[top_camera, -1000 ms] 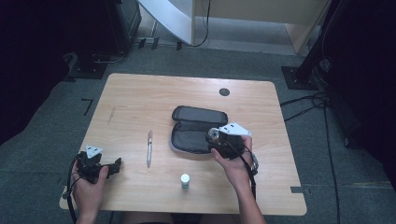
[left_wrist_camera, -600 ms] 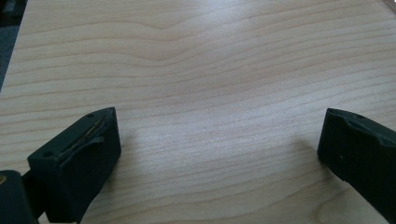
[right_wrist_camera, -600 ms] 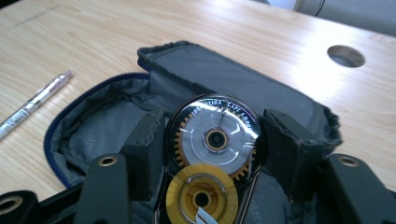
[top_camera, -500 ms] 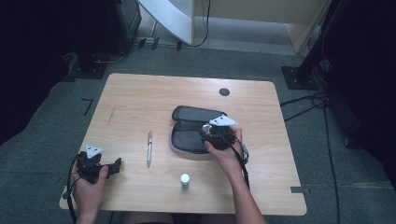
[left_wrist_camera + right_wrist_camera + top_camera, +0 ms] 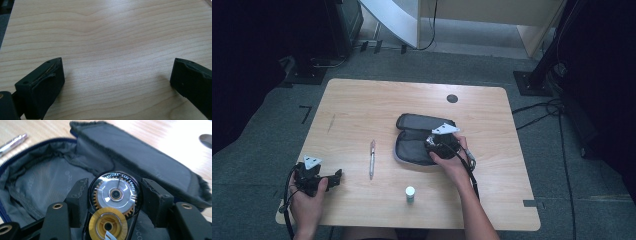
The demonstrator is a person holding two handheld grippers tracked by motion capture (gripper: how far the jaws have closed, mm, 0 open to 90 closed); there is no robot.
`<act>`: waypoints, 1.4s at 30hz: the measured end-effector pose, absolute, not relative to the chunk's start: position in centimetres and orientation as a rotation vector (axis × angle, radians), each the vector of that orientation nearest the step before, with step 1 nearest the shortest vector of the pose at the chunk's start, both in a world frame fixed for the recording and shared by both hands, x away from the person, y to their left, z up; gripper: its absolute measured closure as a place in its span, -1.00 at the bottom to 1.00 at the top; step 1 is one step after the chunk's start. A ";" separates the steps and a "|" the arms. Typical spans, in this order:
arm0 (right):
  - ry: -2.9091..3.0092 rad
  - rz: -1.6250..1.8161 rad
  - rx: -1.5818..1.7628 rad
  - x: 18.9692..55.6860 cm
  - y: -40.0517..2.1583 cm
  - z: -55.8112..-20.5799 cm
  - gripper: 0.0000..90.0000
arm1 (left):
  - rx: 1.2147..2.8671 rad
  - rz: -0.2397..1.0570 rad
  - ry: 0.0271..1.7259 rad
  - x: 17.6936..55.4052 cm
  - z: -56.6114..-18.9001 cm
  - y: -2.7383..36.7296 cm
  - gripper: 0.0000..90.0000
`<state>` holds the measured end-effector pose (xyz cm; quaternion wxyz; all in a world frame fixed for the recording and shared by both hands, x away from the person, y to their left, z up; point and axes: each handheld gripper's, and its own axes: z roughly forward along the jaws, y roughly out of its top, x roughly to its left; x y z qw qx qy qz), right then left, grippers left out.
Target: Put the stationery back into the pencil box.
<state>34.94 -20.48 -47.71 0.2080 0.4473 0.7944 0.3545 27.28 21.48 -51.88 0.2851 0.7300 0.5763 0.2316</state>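
The right gripper (image 5: 113, 200) had its jaws clamped on a round clear-plastic correction tape dispenser with yellow and orange gear wheels inside (image 5: 113, 202), holding it right over the open grey fabric zip-up pencil case (image 5: 414, 140) spread just beyond the jaws, with a silver pen (image 5: 372, 158) off to that case's left on the light wooden counter (image 5: 362, 105). The left gripper (image 5: 116, 82) just sat with its jaws spread wide over bare counter, nothing between them. A small white-capped green bottle (image 5: 410, 194) stood nearer the person, between the two hands.

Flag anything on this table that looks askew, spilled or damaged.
Nothing stands out. The grey fabric zip case lies open and intact, the right gripper holds a clear round correction-tape dispenser over it, and the silver pen lies flat.
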 end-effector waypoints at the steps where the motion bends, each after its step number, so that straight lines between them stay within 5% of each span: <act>1: 2.222 0.984 1.233 35.0 -20.5 -47.8 -0.07 | 1.953 0.619 1.541 27.3 -51.9 21.5 -1.00; 16: 2.347 0.959 1.211 36.0 -21.3 -49.2 -0.09 | 1.953 0.620 1.541 27.3 -51.9 21.5 -1.00; 20: 2.372 0.946 1.264 35.8 -21.5 -49.0 -0.31 | 1.952 0.620 1.541 27.3 -51.9 21.5 -1.00; 28: 2.379 0.796 1.220 34.4 -21.6 -49.5 -0.25 | 1.953 0.619 1.541 27.3 -51.9 21.5 -1.00; 38: 2.250 0.789 1.224 33.4 -22.6 -48.6 0.08 | 1.953 0.619 1.541 27.3 -51.9 21.5 -1.00; 42: 2.199 0.886 1.277 32.9 -23.1 -47.6 0.04 | 1.953 0.619 1.542 27.3 -51.9 21.5 -1.00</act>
